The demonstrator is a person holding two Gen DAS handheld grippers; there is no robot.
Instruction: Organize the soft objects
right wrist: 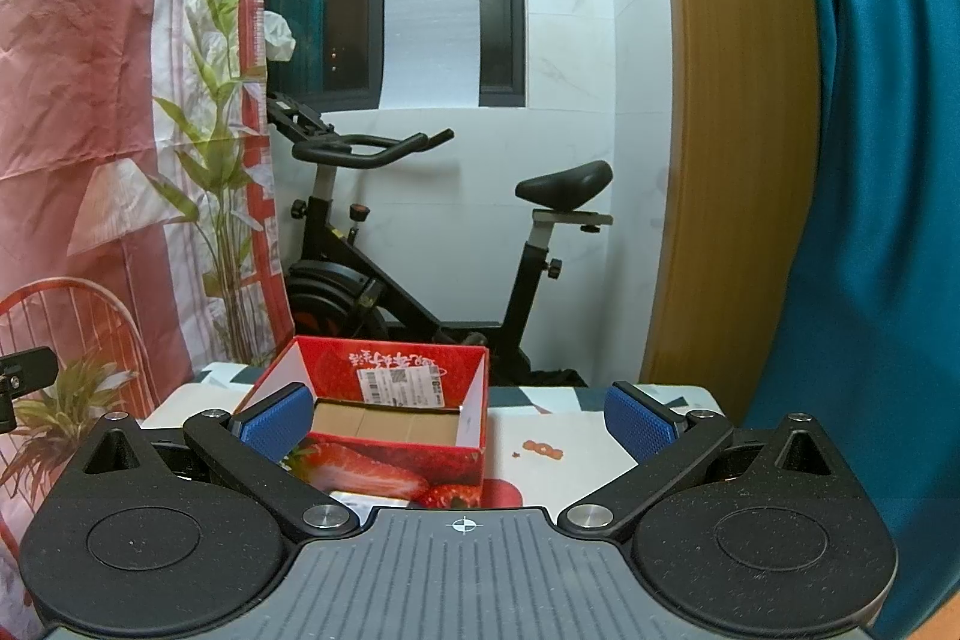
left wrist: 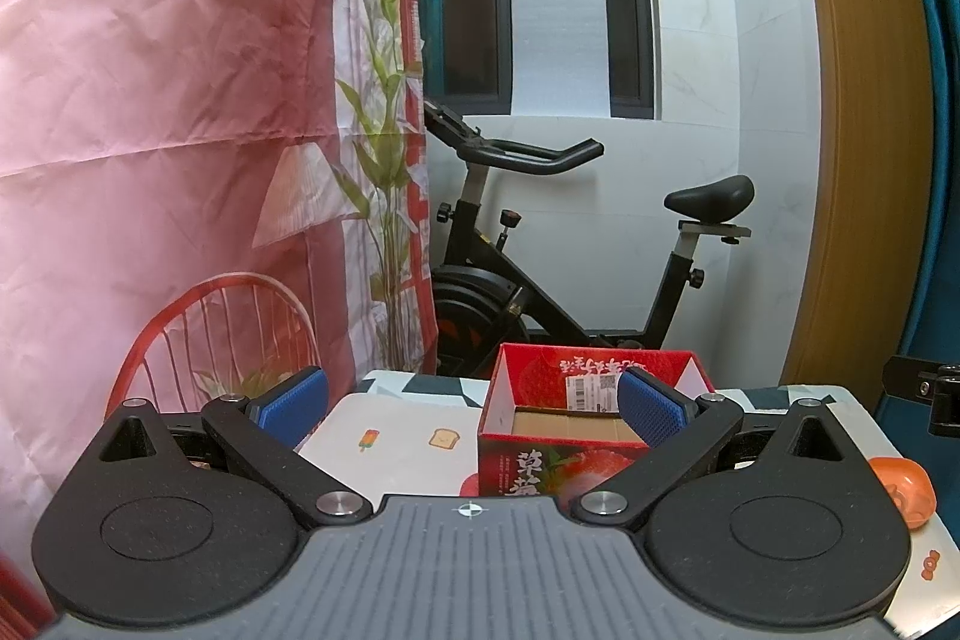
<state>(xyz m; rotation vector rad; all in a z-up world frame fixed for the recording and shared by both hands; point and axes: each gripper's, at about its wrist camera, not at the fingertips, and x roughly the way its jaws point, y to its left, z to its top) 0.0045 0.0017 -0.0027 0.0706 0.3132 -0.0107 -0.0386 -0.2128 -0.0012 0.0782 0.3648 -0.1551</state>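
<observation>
A red strawberry-print cardboard box (left wrist: 564, 466) stands open on the table, its brown inside bare; it also shows in the right wrist view (right wrist: 390, 454). An orange soft object (left wrist: 903, 490) lies on the table to the right of the box, partly hidden by my left gripper's body. My left gripper (left wrist: 471, 409) is open and empty, held in front of the box. My right gripper (right wrist: 459, 421) is open and empty, with the box just ahead and to its left.
The table (right wrist: 564, 472) has a white cloth with small prints. A black exercise bike (left wrist: 540, 256) stands behind it. A pink printed curtain (left wrist: 150, 100) hangs at left, a wooden frame (right wrist: 738, 130) and teal curtain (right wrist: 888, 160) at right.
</observation>
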